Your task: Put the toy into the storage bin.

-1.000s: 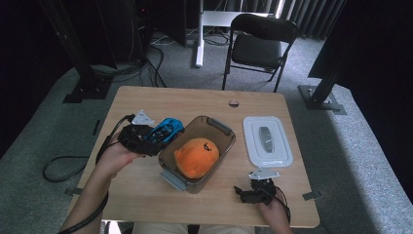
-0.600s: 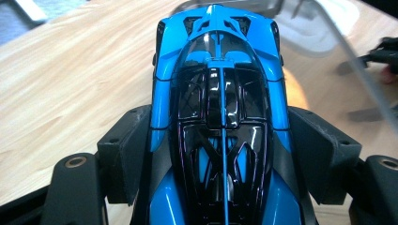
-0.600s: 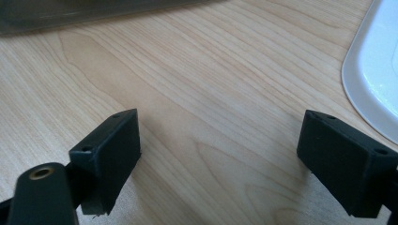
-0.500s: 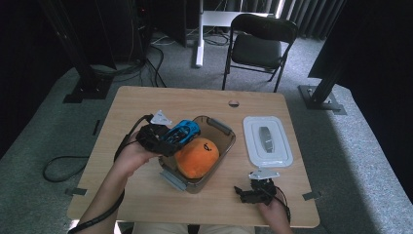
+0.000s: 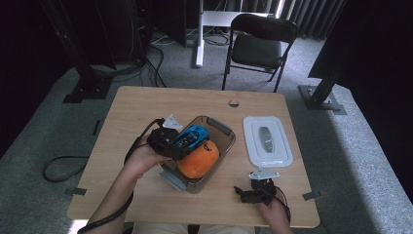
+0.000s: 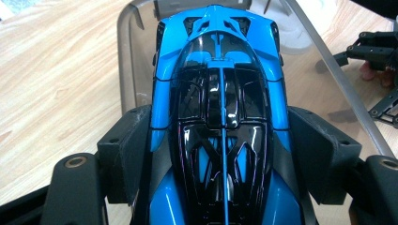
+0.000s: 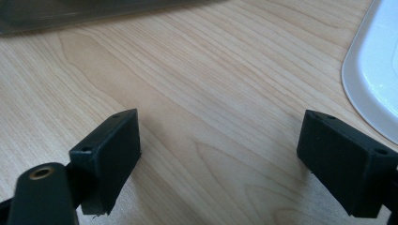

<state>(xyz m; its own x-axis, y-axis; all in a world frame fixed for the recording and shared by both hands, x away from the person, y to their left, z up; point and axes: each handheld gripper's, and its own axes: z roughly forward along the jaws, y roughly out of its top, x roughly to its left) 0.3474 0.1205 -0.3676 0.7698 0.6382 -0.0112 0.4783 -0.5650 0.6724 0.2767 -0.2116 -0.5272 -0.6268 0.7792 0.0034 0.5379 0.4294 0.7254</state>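
From the high view, the left tongs [image 5: 181,146] grasp a blue toy car [image 5: 191,137] and hold it over the near-left part of a clear brown container [image 5: 221,127] that sits in the middle of the desk [image 5: 126,112]. The car's nose points toward the container's far right corner. An orange plush toy [image 5: 198,160] lies inside the container, just beside and below the car. The container's white lid [image 5: 267,141] lies flat on the desk to the right, apart from the container. The right tongs [image 5: 243,191] rest low near the front edge of the desk, below the lid and to the right of the container, with the jaws pointing left. A black folding chair [image 5: 258,46] stands on the grey carpet beyond the desk.

In the left gripper view, the blue toy car [image 6: 220,117] sits lengthwise between the two black jaws, whose pads press against its sides, so the left tongs [image 6: 220,154] are clenched on it. The container's rim [image 6: 124,61] curves under the car's front, with bare desk to the left. The other gripper [image 6: 375,51] shows at the far right.

In the right gripper view, the right tongs [image 7: 218,154] stand wide apart and released, with nothing between them but the wood of the desk [image 7: 211,93]. The edge of the white lid [image 7: 371,70] shows at the upper right, and the container's base [image 7: 94,14] lies along the top left.
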